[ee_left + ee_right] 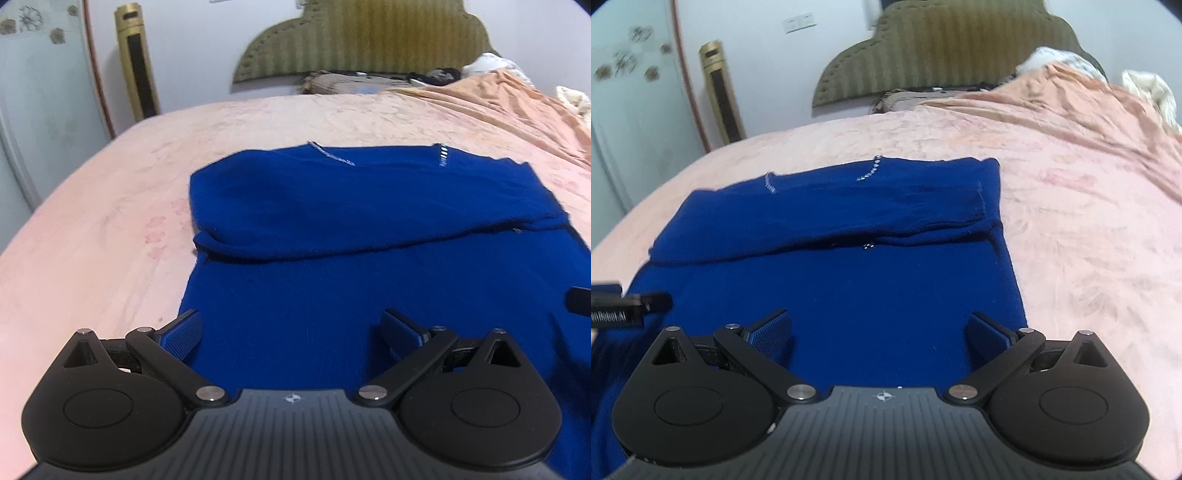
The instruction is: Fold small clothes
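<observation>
A royal-blue knit sweater (332, 221) lies flat on the pink bedspread (92, 229), its sleeves folded across the chest in a band; small sparkly trim marks the neckline. In the right wrist view the same sweater (849, 266) fills the middle. My left gripper (291, 332) hovers open over the sweater's near left part, nothing between its blue-padded fingers (183, 334). Over the near right part my right gripper (881, 330) is open too, with nothing in it. Each view shows a bit of the other gripper at its edge, the right (580, 301) and the left (624, 304).
The pink bedspread (1071, 221) spreads wide to both sides. A peach blanket (498, 99) and pillows bunch at the far right near an olive headboard (362, 37). A gold tower fan (136, 62) stands by the wall at the left.
</observation>
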Demonstrator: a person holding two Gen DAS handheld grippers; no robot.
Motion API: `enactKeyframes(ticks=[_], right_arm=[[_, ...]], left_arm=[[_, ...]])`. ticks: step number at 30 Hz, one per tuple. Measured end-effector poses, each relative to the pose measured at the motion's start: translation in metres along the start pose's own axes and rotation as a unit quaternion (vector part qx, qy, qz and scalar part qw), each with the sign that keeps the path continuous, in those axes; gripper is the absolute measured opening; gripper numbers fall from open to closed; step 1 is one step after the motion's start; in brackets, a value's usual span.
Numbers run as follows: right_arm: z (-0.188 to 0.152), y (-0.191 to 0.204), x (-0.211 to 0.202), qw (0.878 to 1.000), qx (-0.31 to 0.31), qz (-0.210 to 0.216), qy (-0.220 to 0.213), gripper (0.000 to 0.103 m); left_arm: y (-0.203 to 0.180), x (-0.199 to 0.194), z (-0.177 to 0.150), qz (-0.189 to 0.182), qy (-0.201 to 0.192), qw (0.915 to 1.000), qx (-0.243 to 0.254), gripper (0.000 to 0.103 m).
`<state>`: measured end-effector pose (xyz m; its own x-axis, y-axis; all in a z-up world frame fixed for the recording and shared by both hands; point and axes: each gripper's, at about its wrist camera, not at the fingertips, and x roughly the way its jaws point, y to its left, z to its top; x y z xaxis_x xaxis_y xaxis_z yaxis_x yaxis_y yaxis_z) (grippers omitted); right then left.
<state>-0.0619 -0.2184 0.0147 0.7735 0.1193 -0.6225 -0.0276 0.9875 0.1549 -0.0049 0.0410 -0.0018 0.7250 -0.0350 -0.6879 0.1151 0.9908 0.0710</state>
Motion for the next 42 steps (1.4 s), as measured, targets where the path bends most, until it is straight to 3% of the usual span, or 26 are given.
enactKeyframes(ticks=[3, 7, 12, 16, 22, 27, 30, 33, 34, 36, 37, 38, 39, 40, 42], right_arm=[[-0.002, 0.006, -0.006, 1.000, -0.028, 0.007, -0.005, 0.103], [-0.002, 0.027, -0.006, 0.998, -0.064, 0.014, -0.004, 0.102], [0.000, 0.056, -0.006, 0.993, -0.120, -0.005, -0.007, 0.102], [0.001, 0.049, -0.010, 0.994, -0.108, -0.013, -0.005, 0.102], [0.000, 0.001, -0.033, 0.999, -0.053, 0.009, -0.003, 0.103], [-0.013, -0.048, -0.047, 1.000, 0.002, 0.007, 0.026, 0.103], [-0.022, -0.064, -0.046, 0.999, 0.019, 0.003, 0.046, 0.100], [-0.033, -0.060, -0.045, 0.998, 0.004, 0.019, 0.068, 0.094], [-0.035, -0.055, -0.047, 0.997, -0.009, 0.024, 0.071, 0.092], [-0.039, -0.046, -0.049, 0.996, -0.029, 0.038, 0.075, 0.078], [-0.039, -0.043, -0.050, 0.996, -0.034, 0.042, 0.073, 0.071], [-0.039, -0.041, -0.052, 0.996, -0.034, 0.042, 0.069, 0.052], [-0.037, -0.040, -0.052, 0.997, -0.030, 0.042, 0.064, 0.018], [-0.035, -0.043, -0.053, 0.997, -0.017, 0.047, 0.060, 0.006], [-0.029, -0.050, -0.054, 0.997, 0.015, 0.063, 0.047, 0.007]], left_arm=[[0.013, -0.006, -0.004, -0.013, 0.010, 0.9997, -0.017, 0.103], [0.015, -0.010, -0.007, 0.029, 0.006, 0.9995, -0.007, 0.103], [0.016, -0.014, -0.005, 0.024, 0.010, 0.9996, -0.014, 0.103], [0.020, -0.019, -0.006, 0.025, 0.006, 0.9997, -0.004, 0.103], [0.069, -0.032, -0.016, -0.039, 0.023, 0.9985, -0.031, 0.103], [0.112, -0.027, -0.025, -0.086, 0.064, 0.9899, -0.093, 0.103], [0.121, -0.019, -0.029, -0.132, 0.088, 0.9796, -0.124, 0.103], [0.109, -0.020, -0.029, -0.162, 0.087, 0.9781, -0.096, 0.102], [0.104, -0.021, -0.029, -0.176, 0.086, 0.9766, -0.089, 0.096], [0.091, -0.023, -0.029, -0.180, 0.083, 0.9783, -0.061, 0.065], [0.086, -0.023, -0.028, -0.172, 0.084, 0.9801, -0.052, 0.036], [0.083, -0.022, -0.027, -0.164, 0.087, 0.9815, -0.047, 0.016], [0.083, -0.020, -0.025, -0.170, 0.091, 0.9799, -0.051, 0.008], [0.085, -0.019, -0.024, -0.186, 0.095, 0.9758, -0.063, 0.006], [0.083, -0.024, -0.020, -0.195, 0.084, 0.9752, -0.062, 0.006]])
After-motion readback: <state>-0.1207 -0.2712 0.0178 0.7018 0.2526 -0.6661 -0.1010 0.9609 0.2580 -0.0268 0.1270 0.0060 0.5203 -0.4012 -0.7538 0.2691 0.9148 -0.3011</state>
